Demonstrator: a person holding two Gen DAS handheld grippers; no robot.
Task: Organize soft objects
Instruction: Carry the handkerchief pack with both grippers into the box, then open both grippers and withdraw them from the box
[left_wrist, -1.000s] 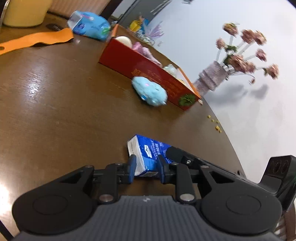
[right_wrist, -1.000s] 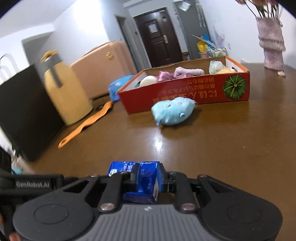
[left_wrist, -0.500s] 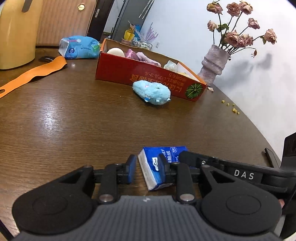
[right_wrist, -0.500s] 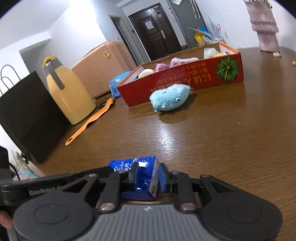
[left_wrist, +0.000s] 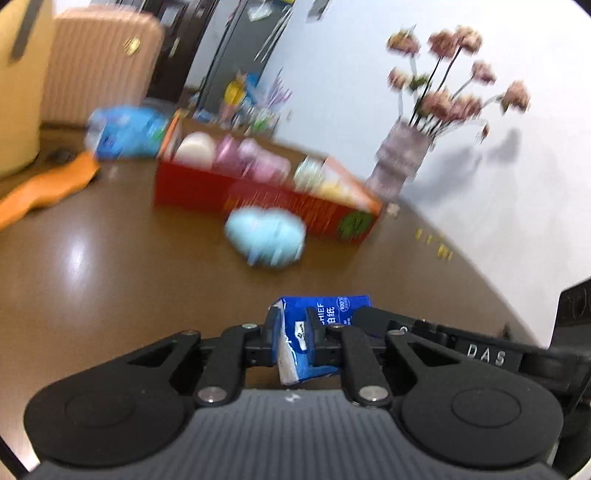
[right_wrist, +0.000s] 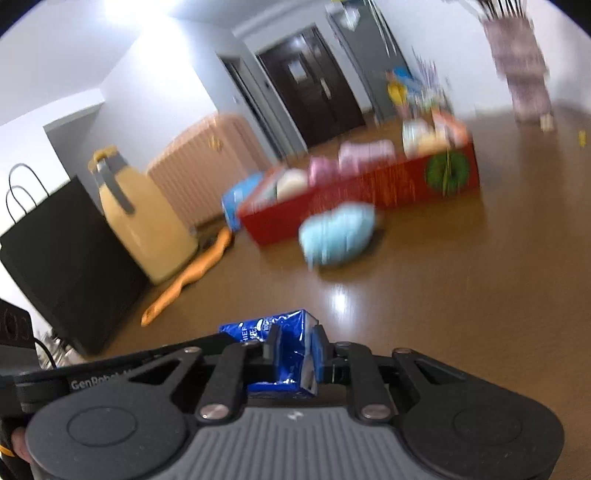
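Your two wrist cams both sit low behind their own fingers, tilted down over the brown table. Each catches the other gripper's arm at its edge. Both share the blue tissue pack up close, with the red box farther off.

A blue tissue pack is squeezed at both ends, its white end showing. A fluffy light-blue plush toy lies on the tabletop, just beside a red box holding pink and cream soft items.
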